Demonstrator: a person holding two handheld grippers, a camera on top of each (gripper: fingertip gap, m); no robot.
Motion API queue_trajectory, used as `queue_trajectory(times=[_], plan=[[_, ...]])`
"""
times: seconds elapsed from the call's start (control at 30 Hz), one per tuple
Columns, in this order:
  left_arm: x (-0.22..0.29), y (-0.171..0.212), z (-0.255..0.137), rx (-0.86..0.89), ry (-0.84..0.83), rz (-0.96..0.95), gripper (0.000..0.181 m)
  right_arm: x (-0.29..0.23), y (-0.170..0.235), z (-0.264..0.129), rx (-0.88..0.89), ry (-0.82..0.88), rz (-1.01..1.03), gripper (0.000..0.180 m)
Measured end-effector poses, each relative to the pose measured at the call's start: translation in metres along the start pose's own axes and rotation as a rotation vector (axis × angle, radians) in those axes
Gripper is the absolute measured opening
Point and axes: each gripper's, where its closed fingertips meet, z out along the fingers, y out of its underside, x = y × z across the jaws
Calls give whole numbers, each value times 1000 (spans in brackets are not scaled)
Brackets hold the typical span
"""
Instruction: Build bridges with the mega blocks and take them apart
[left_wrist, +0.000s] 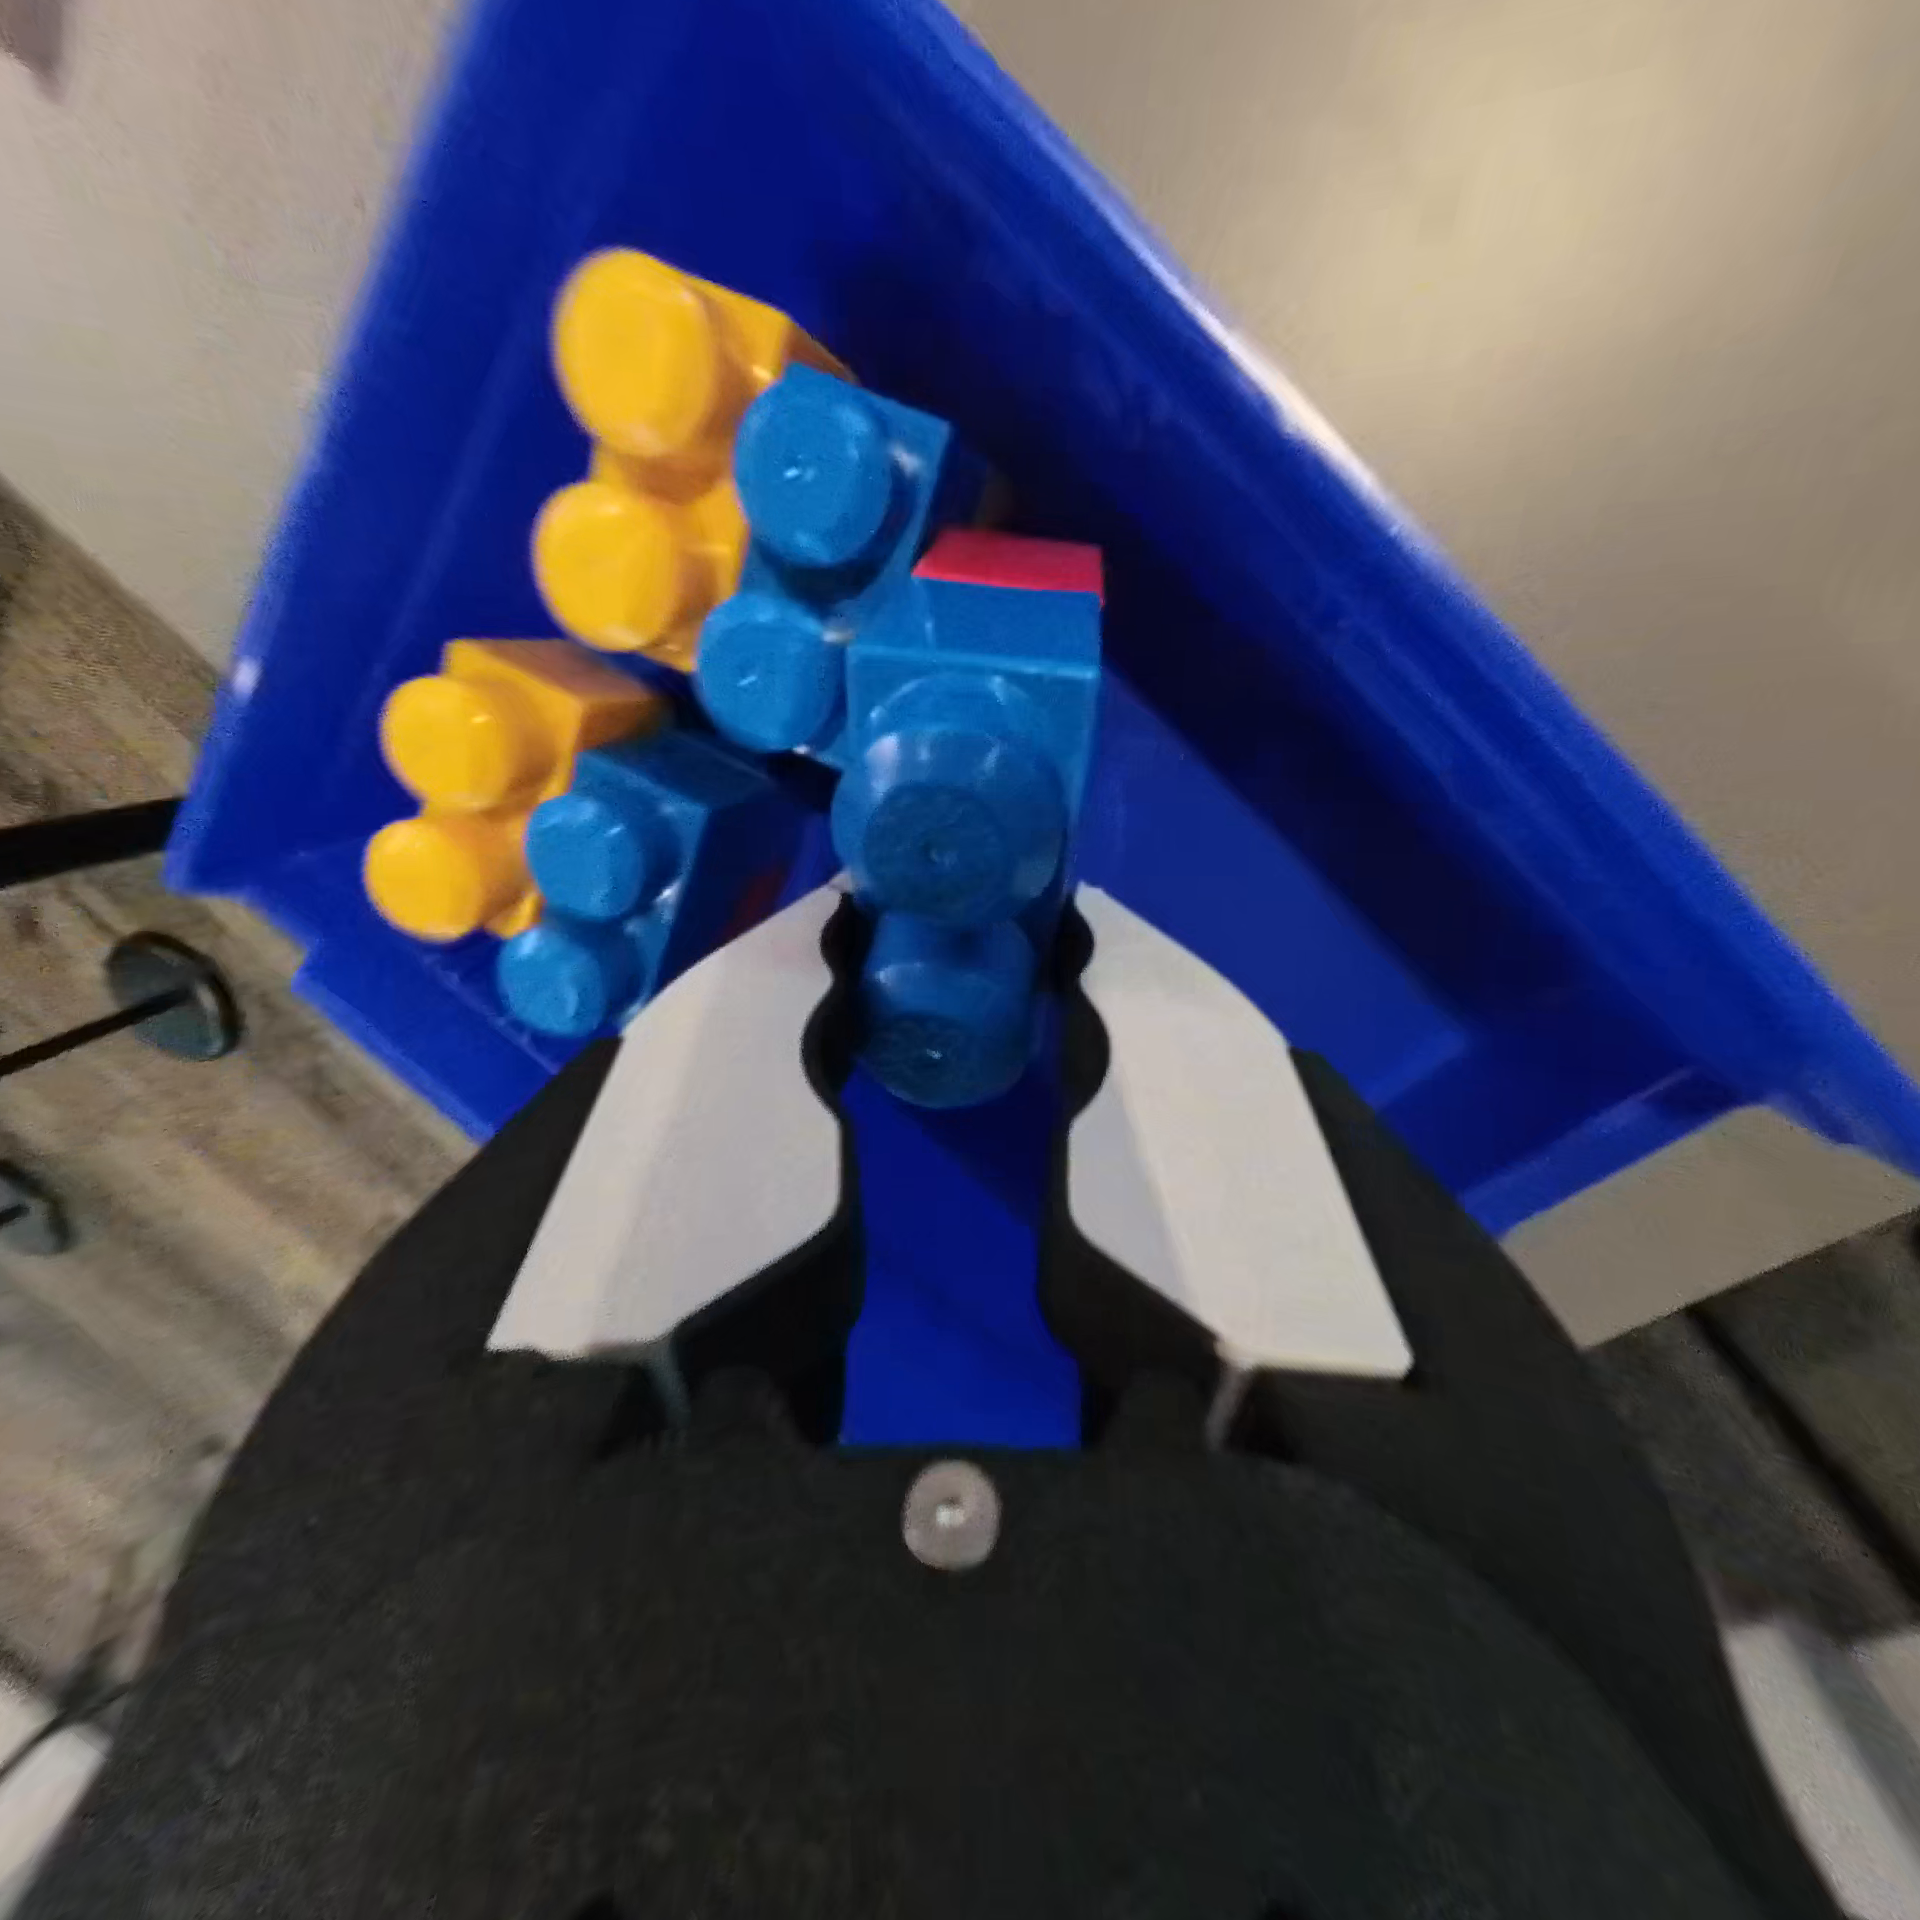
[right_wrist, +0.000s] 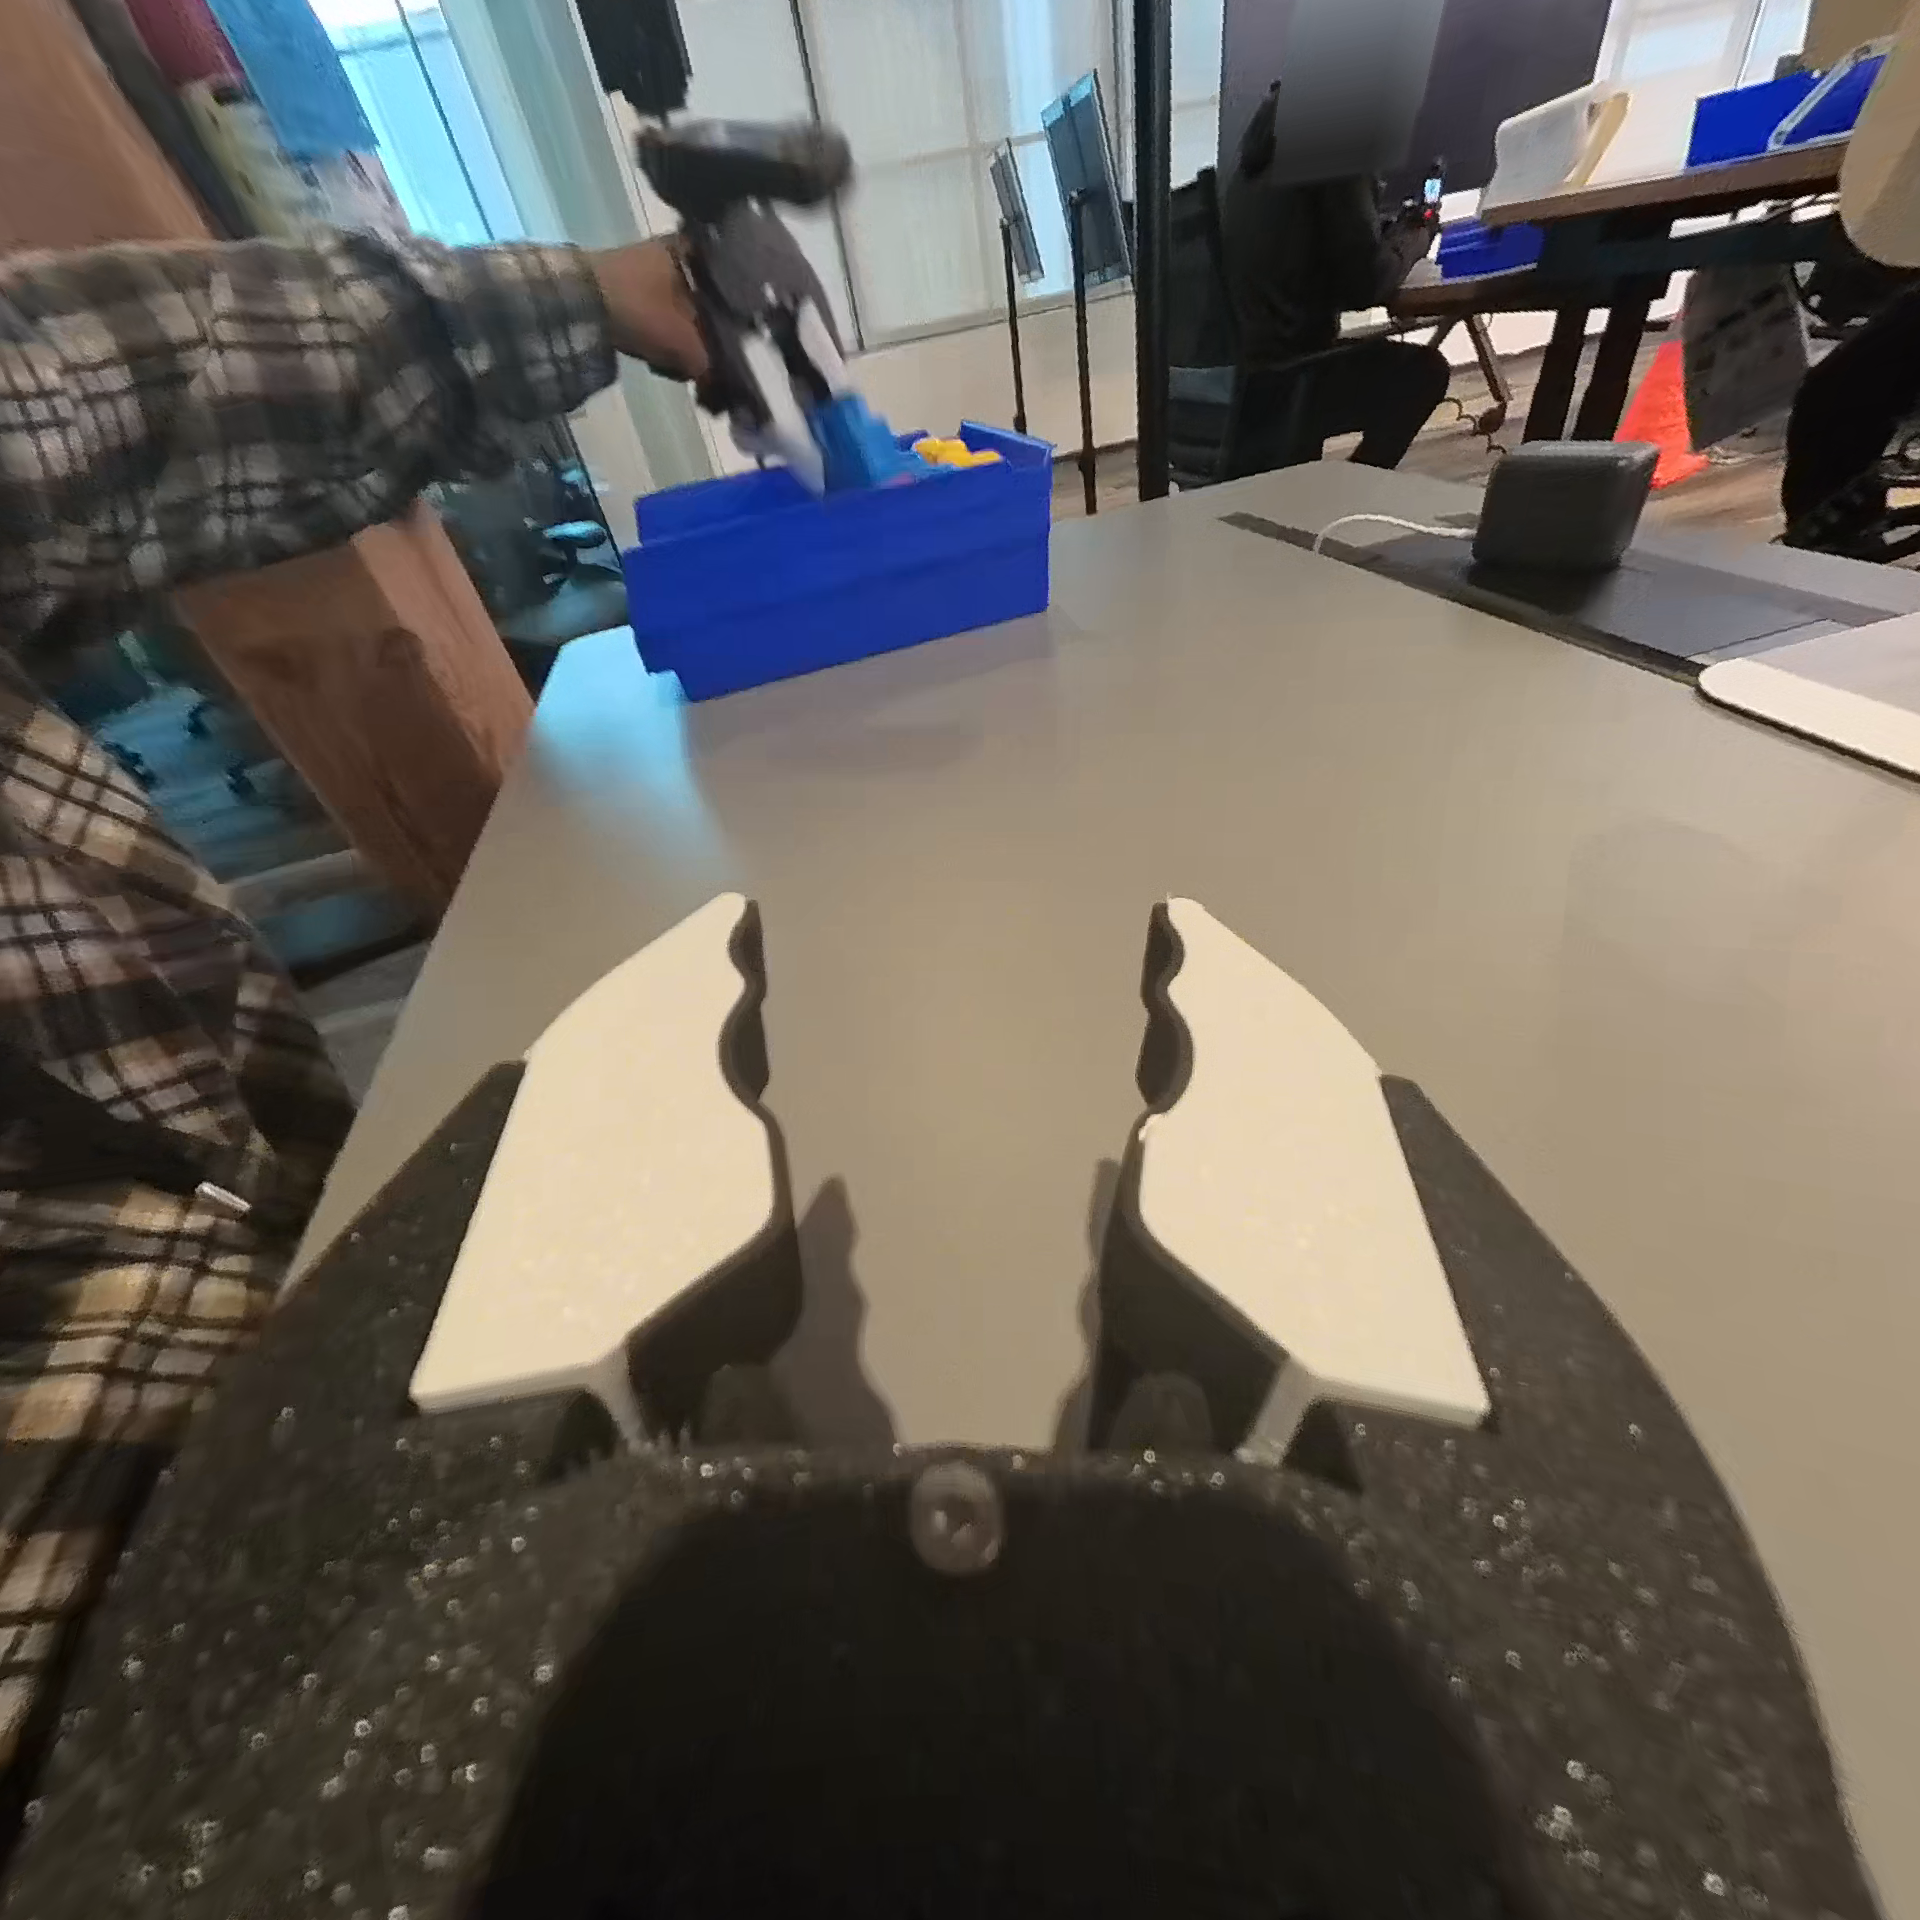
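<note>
grey bench (right_wrist: 1195, 748), office room, blue bin (right_wrist: 842, 566) at far corner, left gripper (left_wrist: 956, 935) jaws clamped on blue block (left_wrist: 961, 790) over bin, right gripper (right_wrist: 956, 925) jaws wide apart, empty

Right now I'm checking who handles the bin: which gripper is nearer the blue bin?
Left. The left gripper is at the blue bin, fingers closed on a blue block. The right gripper hovers open over bare table, well short of it.

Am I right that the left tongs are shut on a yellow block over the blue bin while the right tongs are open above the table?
Not quite: the left tongs grip a blue block, not yellow, as the left wrist view shows. The bin, table and open right tongs are right.
</note>
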Motion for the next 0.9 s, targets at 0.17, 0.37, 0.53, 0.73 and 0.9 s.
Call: queue_trajectory(times=[0.17, 0.37, 0.53, 0.73, 0.9], plan=[[-7, -35, -68, 356, -4, -178, 36, -2, -4, -1, 18, -13, 20, 69], [65, -139, -130, 827, 215, -246, 36, -3, -24, 5, 110, -62, 101, 69], [186, -237, -108, 1077, 576, -161, 36, -4, -71, 17, 203, -101, 94, 69], [295, -311, -37, 1183, 943, -67, 36, 9, -95, 32, 239, -131, 136, 71], [339, -319, -8, 1114, 1007, 21, 37, 9, -77, 43, 194, -189, 194, 72]])
